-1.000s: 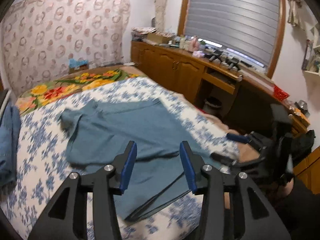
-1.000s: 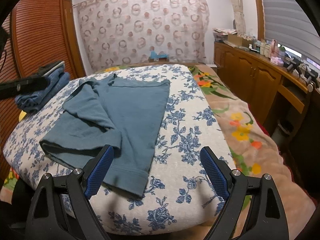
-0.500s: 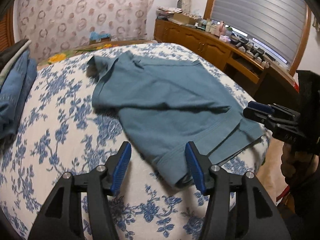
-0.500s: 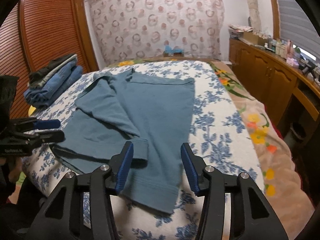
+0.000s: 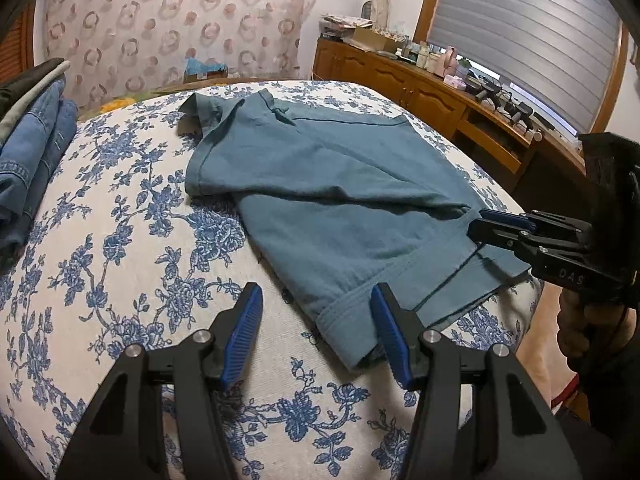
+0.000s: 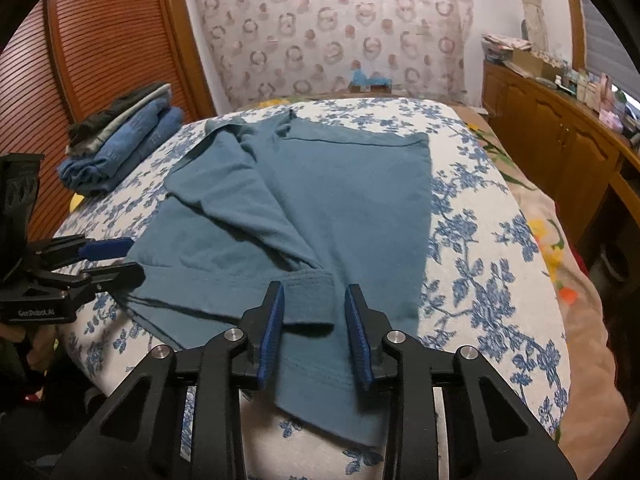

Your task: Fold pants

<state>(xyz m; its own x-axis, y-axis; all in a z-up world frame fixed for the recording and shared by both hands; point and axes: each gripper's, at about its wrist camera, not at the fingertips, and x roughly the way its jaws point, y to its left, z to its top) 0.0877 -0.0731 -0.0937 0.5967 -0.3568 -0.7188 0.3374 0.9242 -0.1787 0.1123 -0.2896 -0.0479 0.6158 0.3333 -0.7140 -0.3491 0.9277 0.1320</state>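
Hovering released at the near edge: left gripper (image 5: 316, 334) flanking one hem, right gripper (image 6: 314, 334) straddling the other. Lying spread across the floral bedspread (image 5: 120, 240): teal pants (image 6: 304, 208). Sitting far left: folded jeans (image 6: 120, 148).

A stack of folded jeans (image 6: 120, 148) is sitting at the edge of the blue-flowered bedspread (image 5: 120, 264), while bottles and boxes are crowding the wooden cabinet (image 6: 560, 136) under the window blind (image 5: 532, 36).
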